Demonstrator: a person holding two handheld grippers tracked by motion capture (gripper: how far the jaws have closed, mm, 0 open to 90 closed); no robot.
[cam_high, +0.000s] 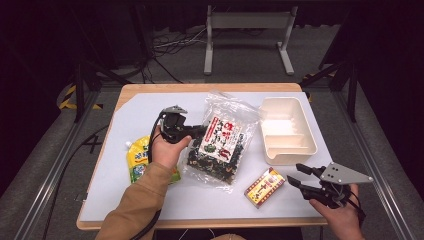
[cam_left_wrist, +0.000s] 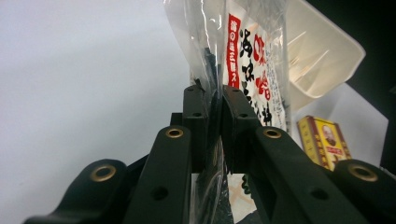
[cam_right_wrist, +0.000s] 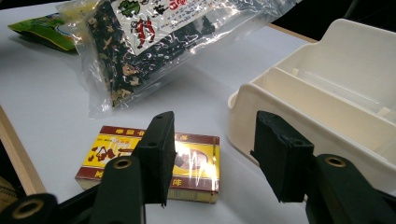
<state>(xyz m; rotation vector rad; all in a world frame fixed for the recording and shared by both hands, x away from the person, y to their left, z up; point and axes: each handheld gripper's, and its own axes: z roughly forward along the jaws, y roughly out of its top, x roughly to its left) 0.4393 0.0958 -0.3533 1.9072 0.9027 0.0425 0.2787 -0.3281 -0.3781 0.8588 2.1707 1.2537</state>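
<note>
A clear bag of dark dried seaweed mix (cam_high: 220, 142) with a red and white label hangs tilted over the middle of the table. My left gripper (cam_high: 199, 131) is shut on its left edge. In the left gripper view the black jaws (cam_left_wrist: 215, 95) pinch the plastic of the bag (cam_left_wrist: 252, 70) between their pads. My right gripper (cam_high: 295, 175) stands open near the front right, with nothing between its fingers. The yellow and red box (cam_right_wrist: 196, 163) lies flat on the table just beyond the right gripper (cam_right_wrist: 215, 127), and the bag (cam_right_wrist: 154, 37) lies farther off.
A cream divided bin (cam_high: 287, 130) stands at the right of the white mat (cam_high: 135, 115). A yellow-green pouch (cam_high: 137, 160) lies at the left, partly under the left hand. The box (cam_high: 265, 186) sits near the table's front edge.
</note>
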